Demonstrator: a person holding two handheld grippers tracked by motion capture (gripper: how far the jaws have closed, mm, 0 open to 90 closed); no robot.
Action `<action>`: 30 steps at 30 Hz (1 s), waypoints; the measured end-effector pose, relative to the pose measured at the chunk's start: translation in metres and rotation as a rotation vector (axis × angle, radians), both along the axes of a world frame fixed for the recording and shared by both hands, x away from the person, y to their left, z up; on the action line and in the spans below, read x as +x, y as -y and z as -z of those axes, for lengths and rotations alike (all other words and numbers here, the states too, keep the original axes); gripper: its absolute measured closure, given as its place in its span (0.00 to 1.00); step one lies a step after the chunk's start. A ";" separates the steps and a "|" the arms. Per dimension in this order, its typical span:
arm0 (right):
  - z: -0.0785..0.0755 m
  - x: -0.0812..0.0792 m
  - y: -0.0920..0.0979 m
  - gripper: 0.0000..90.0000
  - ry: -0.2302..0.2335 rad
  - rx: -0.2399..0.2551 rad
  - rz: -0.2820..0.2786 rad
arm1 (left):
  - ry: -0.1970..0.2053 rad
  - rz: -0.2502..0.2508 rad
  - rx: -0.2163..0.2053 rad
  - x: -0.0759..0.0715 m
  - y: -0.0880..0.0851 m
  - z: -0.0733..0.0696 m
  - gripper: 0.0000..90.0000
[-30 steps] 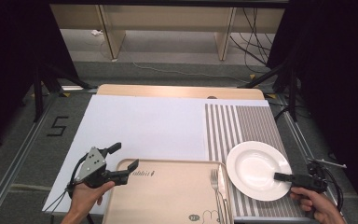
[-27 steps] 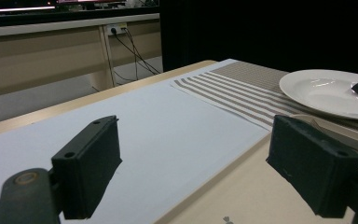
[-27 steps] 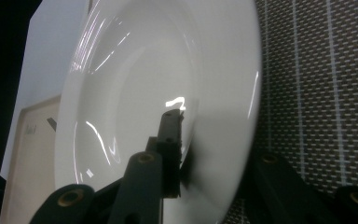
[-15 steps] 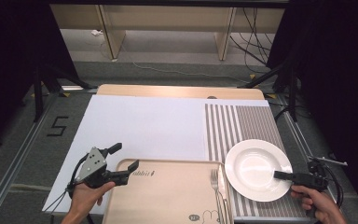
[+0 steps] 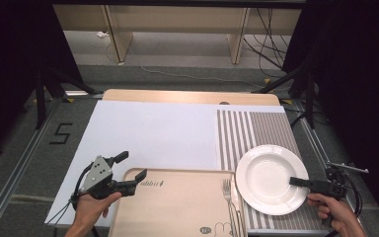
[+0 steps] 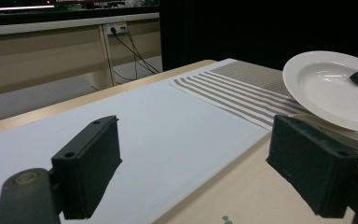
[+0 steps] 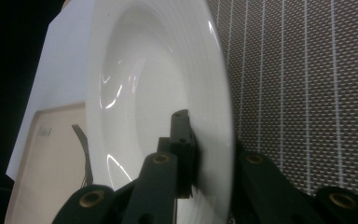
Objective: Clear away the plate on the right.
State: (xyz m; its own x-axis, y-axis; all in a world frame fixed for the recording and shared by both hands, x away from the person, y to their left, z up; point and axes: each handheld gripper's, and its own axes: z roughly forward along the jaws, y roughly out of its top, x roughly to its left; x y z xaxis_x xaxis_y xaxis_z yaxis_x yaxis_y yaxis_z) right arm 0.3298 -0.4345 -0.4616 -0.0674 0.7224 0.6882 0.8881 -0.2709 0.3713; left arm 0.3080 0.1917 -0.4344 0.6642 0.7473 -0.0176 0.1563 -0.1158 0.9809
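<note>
Where glossy, round white plate (image 5: 269, 177)

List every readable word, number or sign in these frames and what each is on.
"5": black tape figure on the grey floor, left of the table.
Small dark word on the tan tray near its top left corner: too blurred to read.
Round mark and small cartoon figure near the tray's bottom edge by the fork: no legible text.
White plate, striped mat: no text.
</note>
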 end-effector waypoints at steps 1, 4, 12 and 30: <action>0.000 0.000 0.000 0.92 -0.001 -0.001 0.007 | 0.004 0.003 -0.010 0.001 0.000 0.000 0.18; -0.001 0.000 0.001 0.92 0.010 -0.009 -0.003 | -0.001 0.001 -0.001 0.000 0.000 0.000 0.18; -0.004 0.000 0.000 0.93 0.012 -0.014 0.010 | -0.001 0.002 -0.001 0.000 0.000 0.000 0.18; -0.015 -0.002 -0.006 0.92 0.067 0.003 0.032 | 0.000 -0.002 -0.001 0.000 -0.001 0.000 0.18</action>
State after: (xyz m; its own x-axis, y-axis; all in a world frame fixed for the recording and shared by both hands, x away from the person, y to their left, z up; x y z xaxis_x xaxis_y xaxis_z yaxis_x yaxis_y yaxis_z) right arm 0.3280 -0.4287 -0.4465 -0.0898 0.7227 0.6853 0.8522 -0.3003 0.4284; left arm 0.3082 0.1925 -0.4343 0.6624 0.7490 -0.0180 0.1563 -0.1147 0.9810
